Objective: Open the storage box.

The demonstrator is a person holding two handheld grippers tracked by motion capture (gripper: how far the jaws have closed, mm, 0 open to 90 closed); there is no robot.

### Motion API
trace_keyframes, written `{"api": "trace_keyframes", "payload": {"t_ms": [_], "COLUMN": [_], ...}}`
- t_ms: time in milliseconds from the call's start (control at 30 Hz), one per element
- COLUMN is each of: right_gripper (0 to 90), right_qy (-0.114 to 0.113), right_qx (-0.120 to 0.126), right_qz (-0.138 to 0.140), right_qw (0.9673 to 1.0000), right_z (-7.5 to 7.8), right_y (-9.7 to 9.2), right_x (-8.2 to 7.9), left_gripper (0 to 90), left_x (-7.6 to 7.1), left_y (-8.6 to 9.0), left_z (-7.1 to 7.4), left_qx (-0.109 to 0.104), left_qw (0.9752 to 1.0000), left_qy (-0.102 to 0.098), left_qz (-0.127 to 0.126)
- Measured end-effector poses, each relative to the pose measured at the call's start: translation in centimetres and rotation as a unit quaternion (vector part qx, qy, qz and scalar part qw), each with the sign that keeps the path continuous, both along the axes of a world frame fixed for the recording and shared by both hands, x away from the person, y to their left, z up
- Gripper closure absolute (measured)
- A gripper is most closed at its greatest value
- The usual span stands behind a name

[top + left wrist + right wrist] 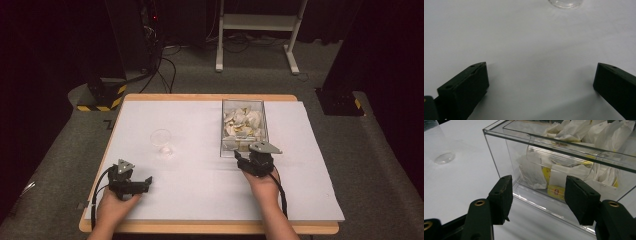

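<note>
High view: white table (200, 190) with a clear plastic box (244, 126) at far right of centre, packed with white and yellow sachets (243, 123). A clear glass (162, 141) stands left of the box, well apart from it. Right gripper (241, 156) sits at the box's near wall, tips just at its near-left corner. Left gripper (148, 181) is low over the near-left part of the table, pointing right, near side of the glass.

Left gripper view: jaws spread wide, nothing between them – bare white table under them. Base of the glass (565, 3) at the far edge, well off.

Right gripper view: jaws parted about halfway, nothing between them – they face the box's (564, 157) near wall, just short of it. Sachets (555, 191) lie behind that wall at the bottom opening. Glass base (444, 158) far left on the table.
</note>
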State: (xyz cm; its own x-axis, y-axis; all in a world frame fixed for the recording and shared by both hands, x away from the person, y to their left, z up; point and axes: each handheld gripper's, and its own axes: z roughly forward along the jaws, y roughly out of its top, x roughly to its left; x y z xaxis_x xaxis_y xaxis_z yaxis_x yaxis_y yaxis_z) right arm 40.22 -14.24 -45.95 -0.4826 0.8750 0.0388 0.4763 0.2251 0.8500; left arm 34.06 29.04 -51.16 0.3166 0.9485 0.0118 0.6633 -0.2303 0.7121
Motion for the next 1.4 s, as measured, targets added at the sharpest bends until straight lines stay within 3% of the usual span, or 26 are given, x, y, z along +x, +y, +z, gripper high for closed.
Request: {"api": "trace_keyframes", "payload": {"t_ms": [33, 400, 1067, 1400], "right_gripper": [40.8, 40.8, 41.1, 40.9], "right_qy": [-0.002, 0.007, -0.013, -0.013], "right_qx": [-0.009, -0.003, 0.014, 0.019], "right_qz": [-0.004, -0.013, -0.017, -0.016], "right_qw": [0.9999, 0.9999, 0.9997, 0.9996], "right_z": [-0.1, -0.1, 0.5, 0.6], "right_y": [-0.1, -0.5, -0.7, -0.7], "right_x": [0.2, 1.0, 1.4, 1.4], "left_gripper": [0.4, 0.4, 0.4, 0.4], "left_x": [0.0, 0.0, 0.0, 0.0], "left_y": [0.0, 0.0, 0.0, 0.0], "left_z": [0.0, 0.0, 0.0, 0.0], "left_qx": [0.000, 0.000, -0.003, -0.004], "left_qw": [1.0000, 1.0000, 1.0000, 1.0000], "left_qy": [0.000, 0.000, 0.001, 0.001], "left_qz": [0.000, 0.000, 0.000, 0.000]}}
